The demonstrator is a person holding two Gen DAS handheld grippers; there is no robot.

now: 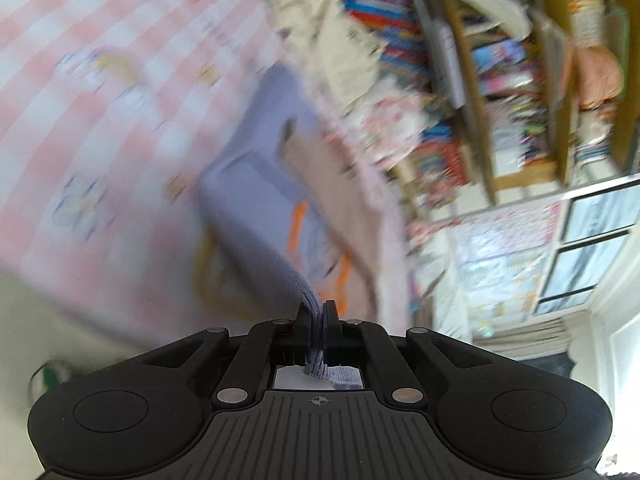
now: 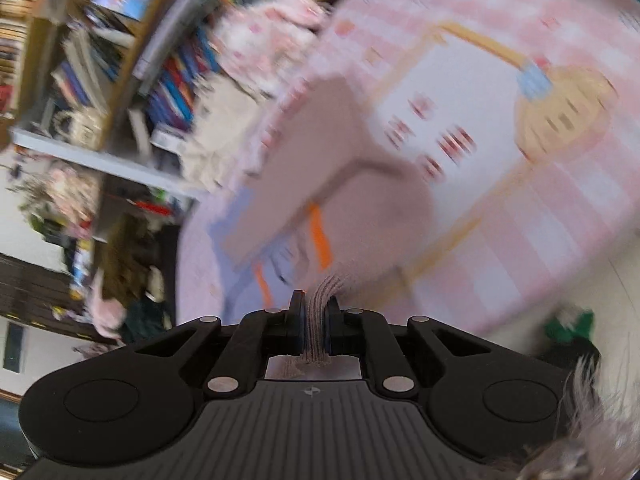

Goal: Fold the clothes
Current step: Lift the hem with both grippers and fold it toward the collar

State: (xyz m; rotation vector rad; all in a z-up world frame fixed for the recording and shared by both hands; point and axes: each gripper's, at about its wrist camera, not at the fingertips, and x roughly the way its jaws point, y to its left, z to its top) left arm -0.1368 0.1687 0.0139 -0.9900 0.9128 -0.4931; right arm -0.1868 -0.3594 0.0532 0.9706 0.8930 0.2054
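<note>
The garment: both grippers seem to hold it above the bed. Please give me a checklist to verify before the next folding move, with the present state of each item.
1. Left gripper shut on the garment's blue ribbed edge: ok.
2. Right gripper shut on the garment's pinkish ribbed edge: ok.
3. Enough fabric in each grip: ok, cloth passes through behind the fingers in both views.
4. Garment hanging flat, without twist: cannot tell, both views are blurred.
5. Space on the checked bedspread to lay it down: ok, a wide bare area shows.
6. Fabric clear of the bookshelf beside the bed: cannot tell.
</note>
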